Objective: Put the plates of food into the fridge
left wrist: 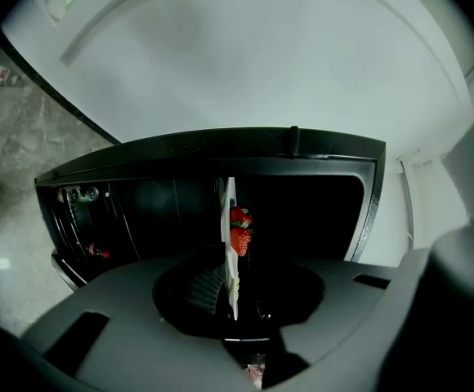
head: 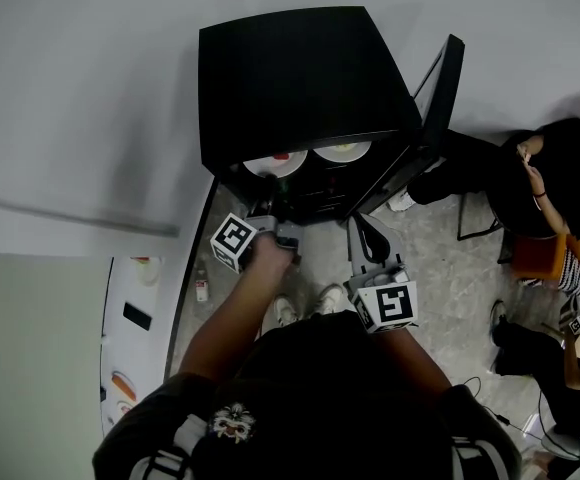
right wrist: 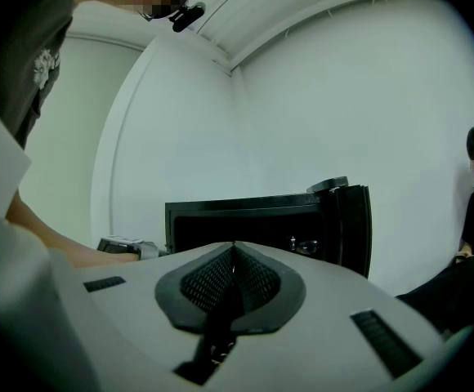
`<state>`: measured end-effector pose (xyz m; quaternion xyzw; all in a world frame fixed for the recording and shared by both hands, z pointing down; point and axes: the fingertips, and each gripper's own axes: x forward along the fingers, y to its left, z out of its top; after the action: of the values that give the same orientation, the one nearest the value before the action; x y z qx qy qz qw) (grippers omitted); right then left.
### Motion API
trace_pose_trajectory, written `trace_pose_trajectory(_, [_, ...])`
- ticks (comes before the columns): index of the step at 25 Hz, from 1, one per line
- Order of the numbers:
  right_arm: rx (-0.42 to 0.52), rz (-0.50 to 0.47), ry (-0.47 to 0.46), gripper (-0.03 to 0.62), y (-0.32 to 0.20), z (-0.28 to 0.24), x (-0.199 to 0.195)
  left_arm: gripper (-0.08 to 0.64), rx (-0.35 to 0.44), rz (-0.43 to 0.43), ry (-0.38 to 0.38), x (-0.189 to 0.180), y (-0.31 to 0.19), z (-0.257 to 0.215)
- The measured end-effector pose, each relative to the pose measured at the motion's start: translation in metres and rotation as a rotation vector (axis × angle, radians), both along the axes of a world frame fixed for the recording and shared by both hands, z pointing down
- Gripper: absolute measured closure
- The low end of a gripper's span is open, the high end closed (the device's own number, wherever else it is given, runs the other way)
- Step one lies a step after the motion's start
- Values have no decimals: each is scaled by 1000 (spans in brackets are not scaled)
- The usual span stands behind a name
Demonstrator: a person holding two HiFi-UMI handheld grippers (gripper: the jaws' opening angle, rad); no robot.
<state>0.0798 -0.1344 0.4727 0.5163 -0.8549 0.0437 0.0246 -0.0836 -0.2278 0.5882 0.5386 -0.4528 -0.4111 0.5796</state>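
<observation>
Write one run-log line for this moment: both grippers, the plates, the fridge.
left gripper: jaws apart around strawberry plate rim | right gripper: shut, empty | fridge: door open | second plate: inside

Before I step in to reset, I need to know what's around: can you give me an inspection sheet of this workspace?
Surface: grey stone floor.
Job's things: black fridge, door open; strawberry plate and second plate inside it.
Clutter: small bottle on the floor left of the fridge.
Tools: left tool open, strawberry plate's rim between its jaws; right tool shut, empty, back from the fridge.
Cables: what looks like a thin cable on the floor at lower right.
Surroundings: white walls; seated people right of the fridge; white table at left.
</observation>
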Motion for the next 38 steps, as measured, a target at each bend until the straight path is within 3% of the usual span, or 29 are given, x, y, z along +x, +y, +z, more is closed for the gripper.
trace_pose_trajectory(4, [16,-4,-4,568,2,-5,-6,482,30,50,-26,5,24,-22])
trace_pose_trajectory(7, [27,9,-6,568,4,-9,-9,482,109,95,-125,7,39,-43])
trace_pose_trajectory(16, [85,-2,-6,568,22,-24,-25,535,391,242,-713,6,78,-98])
trace_pose_trajectory(19, [84,17,-13,568,27,-29,-27,537,480,263,-941,10,90,-116])
trace_pose_trajectory(21, [80,31,-14,568,30,-31,-26,537,520,288,-1089,15,99,-124])
trace_pose_trajectory(23, [88,37,-10,568,33,-32,-26,537,544,316,-1192,20,108,-128])
trace_pose_trajectory(28, [98,61,33,568,43,-39,-31,537,634,331,-1288,26,134,-144])
trace_pose_trajectory(38, [148,115,63,568,79,-49,-39,537,751,369,-1311,34,178,-158])
